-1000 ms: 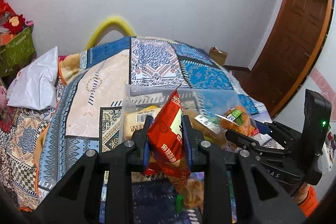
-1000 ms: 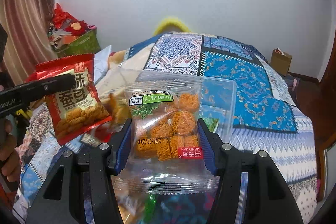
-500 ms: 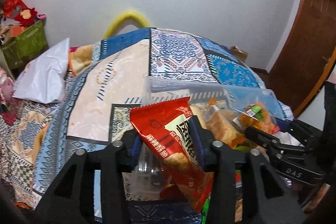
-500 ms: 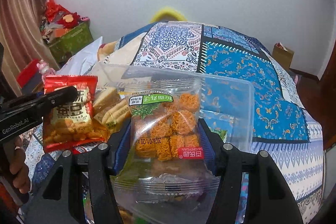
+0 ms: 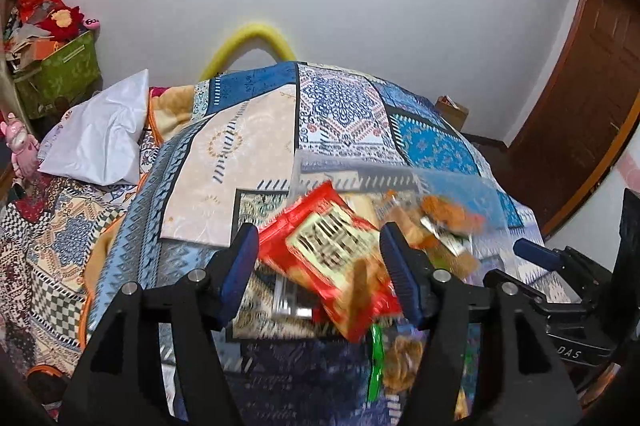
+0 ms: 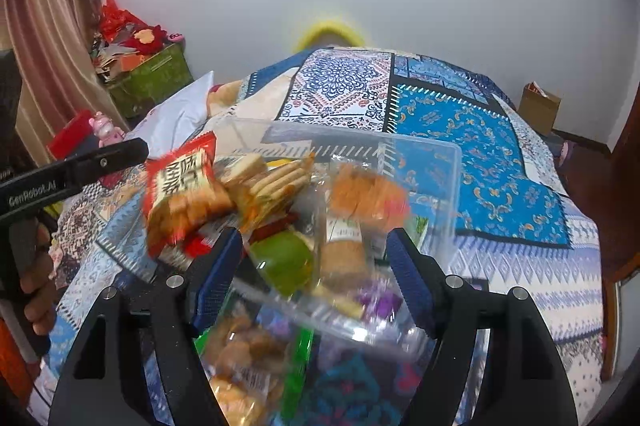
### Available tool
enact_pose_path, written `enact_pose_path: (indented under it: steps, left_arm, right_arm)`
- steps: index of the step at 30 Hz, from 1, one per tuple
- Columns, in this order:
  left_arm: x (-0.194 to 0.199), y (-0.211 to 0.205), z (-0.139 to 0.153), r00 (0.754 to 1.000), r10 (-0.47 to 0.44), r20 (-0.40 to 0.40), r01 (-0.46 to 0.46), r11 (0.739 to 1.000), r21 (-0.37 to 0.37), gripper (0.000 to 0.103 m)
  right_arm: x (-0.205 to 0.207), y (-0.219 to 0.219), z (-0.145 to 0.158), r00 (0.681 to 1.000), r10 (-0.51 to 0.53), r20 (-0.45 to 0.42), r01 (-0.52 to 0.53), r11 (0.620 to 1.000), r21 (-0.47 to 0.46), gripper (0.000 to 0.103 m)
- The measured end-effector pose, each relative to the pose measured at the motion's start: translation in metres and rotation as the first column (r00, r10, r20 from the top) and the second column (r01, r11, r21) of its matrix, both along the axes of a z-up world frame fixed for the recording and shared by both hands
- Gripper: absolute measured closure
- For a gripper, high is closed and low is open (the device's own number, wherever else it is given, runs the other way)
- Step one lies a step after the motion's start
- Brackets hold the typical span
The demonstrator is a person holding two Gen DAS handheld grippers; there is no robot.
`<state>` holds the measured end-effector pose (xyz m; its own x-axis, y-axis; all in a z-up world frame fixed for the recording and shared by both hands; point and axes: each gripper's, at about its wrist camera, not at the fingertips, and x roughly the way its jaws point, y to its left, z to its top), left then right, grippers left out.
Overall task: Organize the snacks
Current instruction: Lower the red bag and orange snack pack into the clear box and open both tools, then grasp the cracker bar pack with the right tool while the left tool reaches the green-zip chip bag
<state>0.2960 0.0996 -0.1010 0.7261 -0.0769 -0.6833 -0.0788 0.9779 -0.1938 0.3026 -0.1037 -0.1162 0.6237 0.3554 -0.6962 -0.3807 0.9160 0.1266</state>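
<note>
A clear plastic box (image 6: 448,162) on the patterned bedspread holds several snack packs. My left gripper (image 5: 320,266) is open; a red snack packet (image 5: 332,254) is blurred between its spread fingers, falling over the box's near left edge. It also shows in the right wrist view (image 6: 180,194). My right gripper (image 6: 316,274) is open; a clear packet of orange noodle snacks (image 6: 360,202) is blurred, dropping into the box (image 5: 460,186). The right gripper's finger (image 5: 536,254) shows at the right of the left wrist view, the left gripper's finger (image 6: 104,158) at the left of the right wrist view.
More snack packs (image 6: 248,354) with a green-edged wrapper lie on the bedspread in front of the box. A white pillow (image 5: 104,134) lies at the left. A green storage box (image 5: 60,70) stands by the wall. A wooden door (image 5: 580,114) is at the right.
Both grippers have opened and let go of their packets. The red packet and the noodle-snack packet are dropping toward the clear box, both blurred.
</note>
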Motion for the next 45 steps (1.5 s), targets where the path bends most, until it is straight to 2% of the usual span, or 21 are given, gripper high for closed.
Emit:
enact_pose_path:
  steps: [8,12,17,21,30,33,34,36,40,45]
  left_arm:
    - [-0.049,-0.017,-0.007,0.996,-0.069,-0.054,0.072,0.995,0.064,0.041]
    - [-0.071,-0.023,-0.020,0.991,-0.099,-0.094,0.106,0.992,0.069,0.041]
    - [-0.090,-0.025,-0.045,0.979,-0.118,-0.164,0.129,0.990,0.062,0.041]
    - [-0.097,-0.024,-0.063,0.968,-0.130,-0.215,0.145,0.988,0.054,0.041]
    - [-0.088,-0.033,-0.086,0.949,-0.158,-0.272,0.174,0.984,0.035,0.041]
    - [-0.085,-0.038,-0.085,0.948,-0.170,-0.267,0.185,0.982,0.031,0.041]
    - [-0.084,-0.040,-0.084,0.948,-0.176,-0.265,0.191,0.981,0.032,0.041]
    - [-0.081,-0.047,-0.082,0.947,-0.189,-0.261,0.207,0.977,0.043,0.041]
    - [-0.072,-0.059,-0.077,0.942,-0.215,-0.257,0.235,0.971,0.049,0.041]
    - [-0.049,-0.084,-0.066,0.926,-0.284,-0.247,0.297,0.955,0.016,0.041]
  right_arm:
    - [-0.046,0.008,-0.013,1.000,0.019,-0.024,-0.020,1.000,-0.020,0.027]
    - [-0.066,0.016,-0.037,0.996,0.037,-0.083,-0.039,0.999,-0.023,0.027]
    - [-0.072,0.027,-0.066,0.981,0.059,-0.185,-0.059,0.998,0.005,0.027]
    - [-0.071,0.037,-0.078,0.974,0.081,-0.213,-0.086,0.996,-0.017,0.027]
    - [-0.071,0.035,-0.088,0.963,0.113,-0.246,-0.116,0.993,0.001,0.027]
    - [-0.076,0.024,-0.088,0.963,0.118,-0.244,-0.119,0.993,0.013,0.034]
    - [-0.077,0.021,-0.087,0.963,0.116,-0.242,-0.115,0.993,0.019,0.041]
    - [-0.081,0.012,-0.085,0.964,0.111,-0.243,-0.104,0.994,0.043,0.046]
    - [-0.088,-0.002,-0.081,0.974,0.082,-0.213,-0.076,0.997,0.034,0.048]
    - [-0.092,-0.024,-0.075,0.977,0.059,-0.204,-0.049,0.997,0.052,0.051]
